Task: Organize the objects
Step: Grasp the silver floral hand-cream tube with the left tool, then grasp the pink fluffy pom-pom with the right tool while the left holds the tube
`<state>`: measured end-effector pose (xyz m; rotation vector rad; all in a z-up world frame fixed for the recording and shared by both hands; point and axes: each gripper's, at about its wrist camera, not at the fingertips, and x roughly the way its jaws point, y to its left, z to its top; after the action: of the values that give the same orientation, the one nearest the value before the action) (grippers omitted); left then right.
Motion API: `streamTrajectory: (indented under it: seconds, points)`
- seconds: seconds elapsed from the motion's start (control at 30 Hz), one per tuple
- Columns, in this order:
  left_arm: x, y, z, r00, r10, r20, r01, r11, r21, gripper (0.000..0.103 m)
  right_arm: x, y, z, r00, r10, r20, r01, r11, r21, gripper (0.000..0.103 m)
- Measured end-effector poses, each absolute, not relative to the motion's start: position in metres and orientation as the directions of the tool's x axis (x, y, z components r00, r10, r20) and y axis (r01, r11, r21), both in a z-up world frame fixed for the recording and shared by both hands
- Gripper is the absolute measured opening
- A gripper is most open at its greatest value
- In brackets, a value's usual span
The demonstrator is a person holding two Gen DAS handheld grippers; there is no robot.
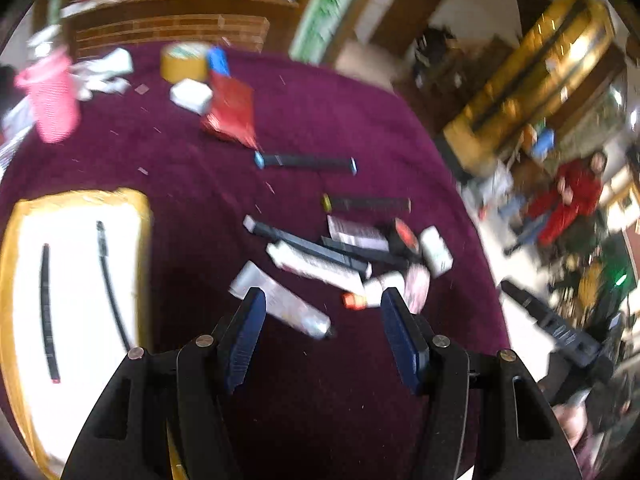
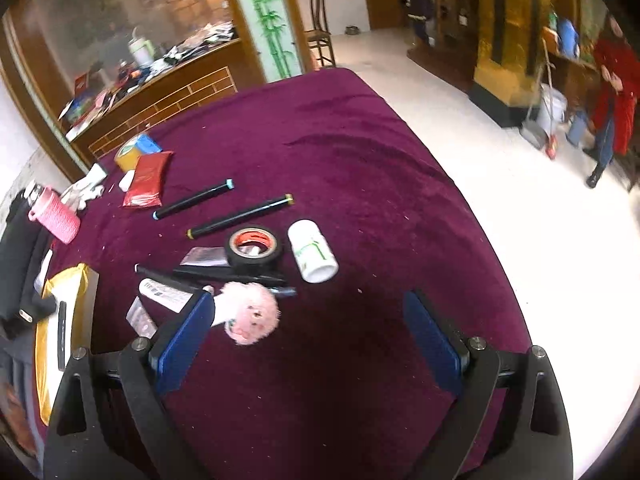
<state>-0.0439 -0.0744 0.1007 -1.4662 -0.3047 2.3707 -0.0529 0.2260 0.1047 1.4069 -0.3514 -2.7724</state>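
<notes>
no legible text anywhere; print on white bottle [image 2: 313, 251] and tubes [image 1: 282, 300] too blurred and small to read.

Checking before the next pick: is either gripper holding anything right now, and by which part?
Nothing is held. The left gripper and the right gripper both stand open and empty above the purple tablecloth.

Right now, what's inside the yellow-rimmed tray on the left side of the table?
In the left wrist view, the tray holds two long dark items on its white floor: a flat black strip and a thin black stick. Its near corner is hidden behind the left gripper.
</notes>
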Motion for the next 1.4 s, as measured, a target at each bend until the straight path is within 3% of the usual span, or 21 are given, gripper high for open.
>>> streamTrajectory:
  seconds: [0.17,0.27,0.4,0.57,0.7,0.73,0.8,0.83,1.03,1.3,1.4]
  points:
    - [-0.05,-0.049,0.057,-0.35,0.278,-0.894,-0.177,-0.957,-0.228,0.053,-0.045,0.238,0.098,-0.589,-0.117,-0.799,-0.111,-0.968,0.224,0.096]
    - [-0.047,-0.058,0.036,-0.332,0.179,-0.926,-0.01,-0.982,-0.186,0.053,-0.039,0.244,0.092,-0.582,-0.114,-0.805,-0.121,-0.967,0.224,0.096]
    - [-0.045,-0.066,0.021,-0.335,0.184,-0.924,0.141,-0.96,-0.242,0.053,-0.038,0.247,0.084,-0.57,-0.107,-0.815,-0.132,-0.967,0.219,0.096]
    - [-0.056,-0.045,0.015,-0.349,0.148,-0.925,0.103,-0.976,-0.194,0.055,-0.041,0.245,0.08,-0.558,-0.113,-0.822,-0.124,-0.968,0.218,0.096]
    - [-0.056,-0.027,0.013,-0.382,0.106,-0.918,0.025,-0.992,-0.125,0.062,-0.046,0.235,0.08,-0.552,-0.122,-0.825,-0.096,-0.973,0.208,0.096]
    - [-0.055,-0.025,0.014,-0.386,0.115,-0.916,-0.002,-0.992,-0.124,0.057,-0.047,0.232,0.081,-0.551,-0.126,-0.825,-0.088,-0.974,0.208,0.096]
    - [-0.052,-0.027,0.017,-0.392,0.141,-0.909,-0.046,-0.99,-0.133,0.033,-0.05,0.225,0.081,-0.549,-0.138,-0.824,-0.066,-0.976,0.208,0.096]
    - [-0.053,-0.029,0.017,-0.38,0.163,-0.911,-0.058,-0.987,-0.152,0.027,-0.052,0.222,0.081,-0.548,-0.144,-0.824,-0.056,-0.977,0.207,0.096]
    - [-0.039,-0.056,0.028,-0.362,0.261,-0.895,-0.061,-0.965,-0.256,0.024,-0.065,0.199,0.072,-0.519,-0.213,-0.828,0.003,-0.969,0.247,0.096]
    - [-0.015,-0.091,0.058,-0.419,0.328,-0.847,-0.062,-0.941,-0.334,0.024,-0.092,0.164,0.054,-0.487,-0.178,-0.855,0.047,-0.983,0.178,0.093]
    - [-0.008,-0.1,0.067,-0.433,0.352,-0.83,-0.061,-0.93,-0.363,0.024,-0.101,0.153,0.044,-0.472,-0.141,-0.87,0.054,-0.99,0.131,0.07]
